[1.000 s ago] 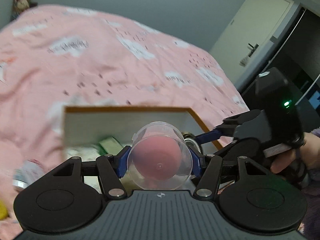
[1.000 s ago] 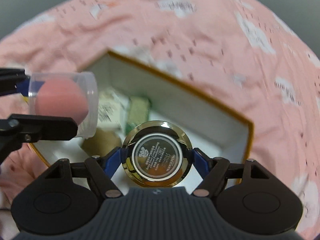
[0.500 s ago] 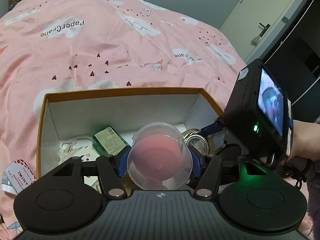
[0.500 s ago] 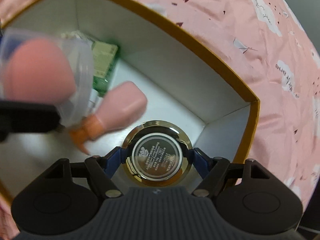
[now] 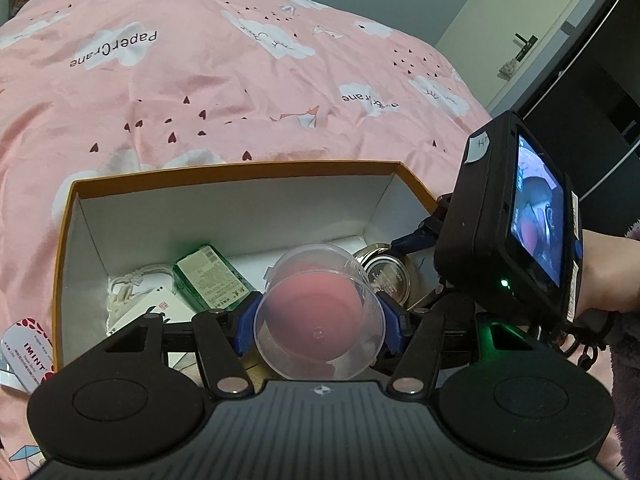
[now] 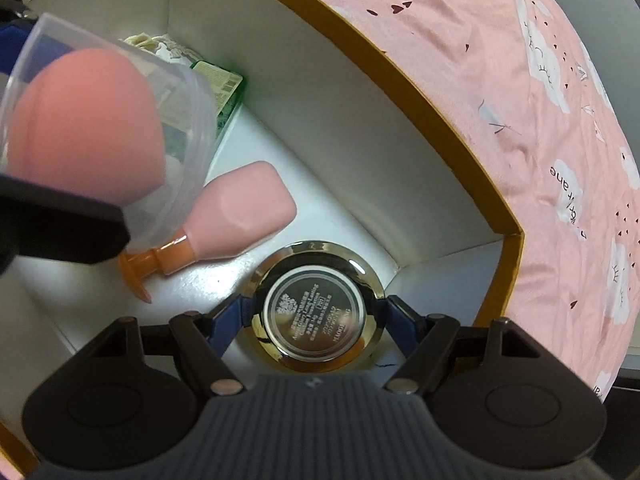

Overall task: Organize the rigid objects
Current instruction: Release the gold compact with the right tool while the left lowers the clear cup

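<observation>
Pink cloud-print bedspread (image 5: 224, 92), open orange-rimmed box (image 5: 240, 170) on it, left gripper (image 5: 320, 326) clamping clear sponge cup (image 5: 318, 328) over box interior, right gripper (image 6: 316, 314) gripping round gold tin (image 6: 316, 306) near box's right corner, pink bottle (image 6: 236, 216) lying inside.

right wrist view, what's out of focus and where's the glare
Right wrist view: the clear plastic cup holding a pink sponge at upper left is soft and out of focus; glare streaks the round gold-rimmed metal tin in the right tool. Left wrist view: sharp, fisheye-bent box edges.
</observation>
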### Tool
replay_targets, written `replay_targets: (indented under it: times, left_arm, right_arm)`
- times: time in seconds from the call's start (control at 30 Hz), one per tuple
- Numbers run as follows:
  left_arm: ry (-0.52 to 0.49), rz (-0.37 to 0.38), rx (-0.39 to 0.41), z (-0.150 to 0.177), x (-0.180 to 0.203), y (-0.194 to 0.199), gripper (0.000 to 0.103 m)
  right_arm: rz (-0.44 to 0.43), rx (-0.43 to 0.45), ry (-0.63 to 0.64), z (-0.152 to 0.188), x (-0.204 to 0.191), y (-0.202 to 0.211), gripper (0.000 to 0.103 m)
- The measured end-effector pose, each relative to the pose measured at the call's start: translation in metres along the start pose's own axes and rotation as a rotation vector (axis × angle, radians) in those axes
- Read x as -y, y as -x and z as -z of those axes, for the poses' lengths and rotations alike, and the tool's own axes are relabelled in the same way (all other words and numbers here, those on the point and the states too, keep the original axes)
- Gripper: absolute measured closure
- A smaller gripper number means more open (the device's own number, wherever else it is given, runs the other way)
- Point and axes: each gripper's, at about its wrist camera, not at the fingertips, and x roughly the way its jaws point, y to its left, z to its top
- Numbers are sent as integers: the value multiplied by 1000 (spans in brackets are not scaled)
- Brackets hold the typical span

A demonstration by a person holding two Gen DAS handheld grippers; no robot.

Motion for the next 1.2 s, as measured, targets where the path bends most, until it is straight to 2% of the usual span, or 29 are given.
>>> replay_targets:
  times: [0.17, 0.27, 0.37, 0.53, 0.67, 0.97, 1.2]
  left_arm:
    - [-14, 2, -5, 0, 4, -1, 34]
    - [-12, -1, -4, 1, 4, -2, 34]
    - [-19, -2, -9, 1, 6, -1, 34]
    - [-40, 27, -42, 2, 13, -2, 34]
    - [-35, 53, -65, 6, 17, -4, 34]
    - [-66, 25, -132, 10, 22, -14, 34]
    - [-84, 26, -198, 15, 28, -24, 34]
  right_arm:
    - [-19, 8, 1, 4, -3, 5, 26]
    - [19, 37, 9, 6, -4, 9, 21]
    - [12, 53, -4, 6, 0, 15, 21]
    - [23, 71, -6, 9, 3, 26, 21]
    - [45, 122, -25, 17, 10, 45, 21]
    - [137, 222, -43, 32, 16, 70, 22]
    - [134, 231, -59, 34, 13, 71, 22]
